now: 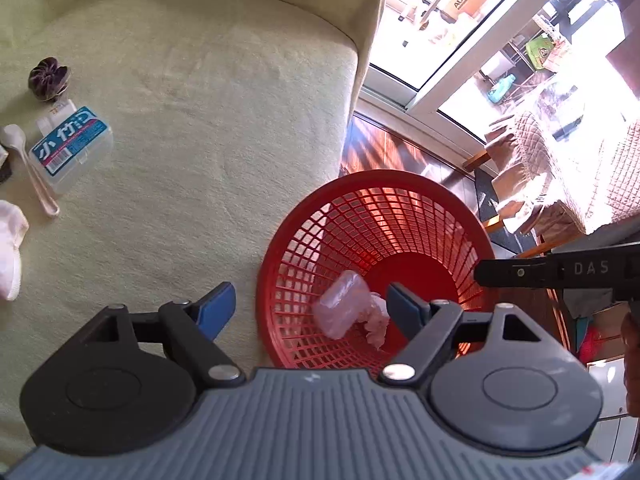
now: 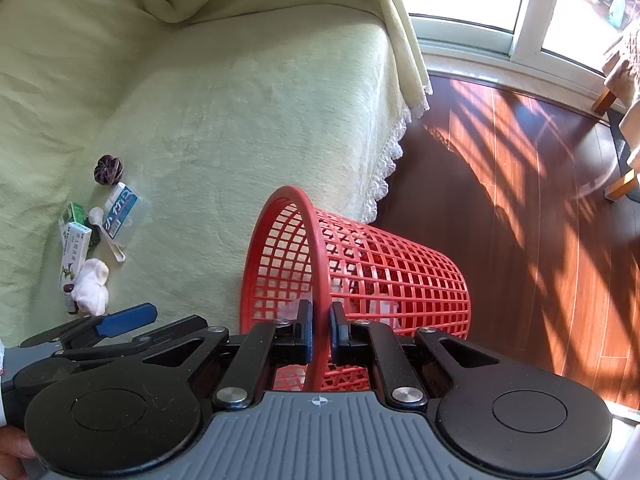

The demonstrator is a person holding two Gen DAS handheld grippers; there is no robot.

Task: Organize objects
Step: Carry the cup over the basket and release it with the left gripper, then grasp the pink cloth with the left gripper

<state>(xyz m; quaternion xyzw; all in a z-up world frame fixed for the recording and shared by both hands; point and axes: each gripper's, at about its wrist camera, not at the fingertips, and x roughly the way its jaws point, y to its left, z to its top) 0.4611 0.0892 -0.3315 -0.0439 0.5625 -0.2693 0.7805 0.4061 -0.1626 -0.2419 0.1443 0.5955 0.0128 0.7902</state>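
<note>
A red mesh basket (image 1: 404, 220) (image 2: 400, 276) stands beside the green-covered sofa (image 1: 200, 120) (image 2: 240, 120). Inside it lie a clear plastic wrapper (image 1: 340, 304) and a crumpled tissue (image 1: 378, 320). My left gripper (image 1: 310, 304) hovers open over the basket's near rim, nothing between its fingers. My right gripper (image 2: 319, 330) is shut on the basket's rim. On the sofa at the left lie a blue-labelled clear box (image 1: 70, 148) (image 2: 120, 214), a white spoon (image 1: 32, 168) (image 2: 108, 232), a dark scrunchie (image 1: 47, 79) (image 2: 109, 169), a white sock (image 1: 10, 248) (image 2: 92, 286) and green medicine boxes (image 2: 74, 240).
Dark wooden floor (image 2: 520, 200) spreads to the right of the basket. Glass sliding doors (image 1: 452, 60) and a quilt-covered chair (image 1: 560, 168) stand beyond. A small dark bottle (image 2: 71, 300) lies by the sock.
</note>
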